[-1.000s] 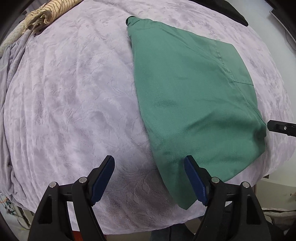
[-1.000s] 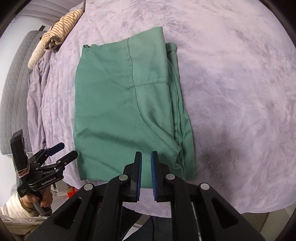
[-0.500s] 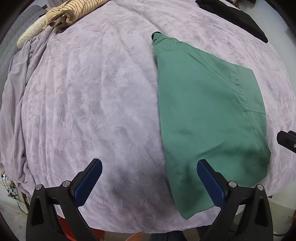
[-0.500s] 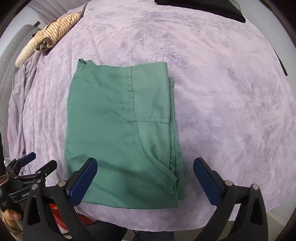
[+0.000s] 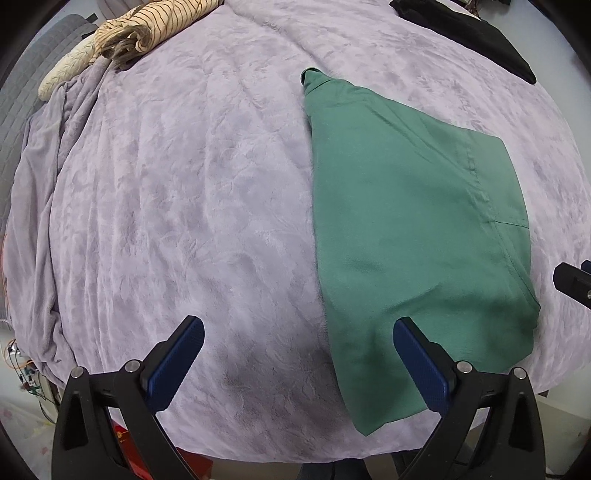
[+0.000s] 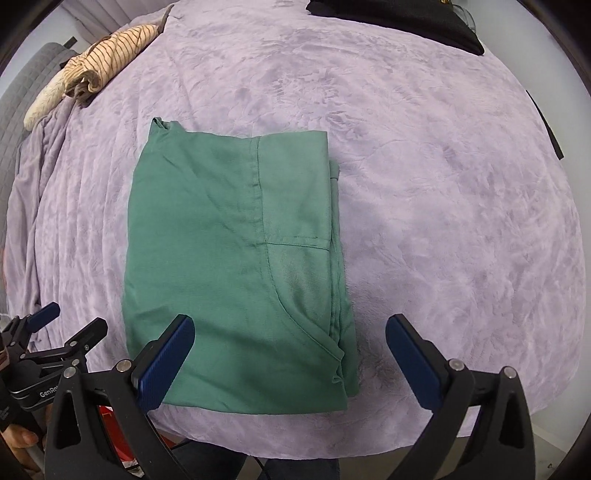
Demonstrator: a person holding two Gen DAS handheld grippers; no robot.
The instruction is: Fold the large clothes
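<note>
We see the green garment [image 6: 236, 266] lying folded into a compact rectangle on the bed, on its lilac plush blanket [image 5: 177, 206], near the front edge. It looks like trousers, judging by the curved pocket seam, though we cannot be sure. Our left tongs [image 5: 299, 362] stand wide and hold nothing, poised above the blanket just beside the garment's left edge; our right tongs [image 6: 290, 354] are equally wide and empty, hovering over the garment's near right corner. We judge the fold to be nearly or fully done: the edges stack fairly neatly, with a few layers peeking out along the right side. The next move, as we read it, calls either for 1 more fold across the middle, each tong pinching a near corner, or for moving the bundle aside. A striped beige garment [image 6: 110, 51] and a black garment [image 6: 399, 18] lie at the far edge, well apart. The only legible writing is a partial "GenRo" on the left gripper's body in the right view.
</note>
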